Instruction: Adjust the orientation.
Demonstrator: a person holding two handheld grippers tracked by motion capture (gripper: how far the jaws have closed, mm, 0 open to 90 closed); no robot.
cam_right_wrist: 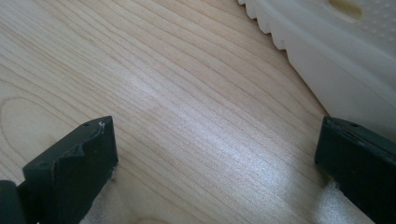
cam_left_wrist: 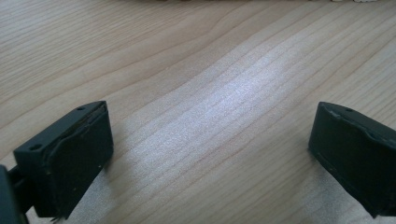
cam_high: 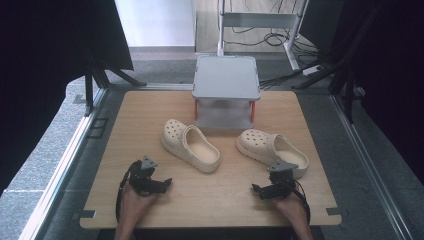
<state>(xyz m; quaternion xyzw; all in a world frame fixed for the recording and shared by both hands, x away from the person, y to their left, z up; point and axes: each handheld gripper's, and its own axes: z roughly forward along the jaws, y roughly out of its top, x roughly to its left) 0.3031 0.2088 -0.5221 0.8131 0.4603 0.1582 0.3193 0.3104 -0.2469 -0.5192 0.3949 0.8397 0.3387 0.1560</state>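
Risk lies mainly with the right gripper (cam_high: 262,190), whose jaws are spread wide and hold nothing: the right clog (cam_high: 272,151) lies just beside it, and could be nudged askew if approached carelessly. The left gripper (cam_high: 162,183), equally wide and empty, rests apart from the left clog (cam_high: 190,145) on the table (cam_high: 215,200).

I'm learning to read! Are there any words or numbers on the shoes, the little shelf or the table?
None can be read: no word, number or sign shows on the left shoe, the right shoe, the shelf or the table.
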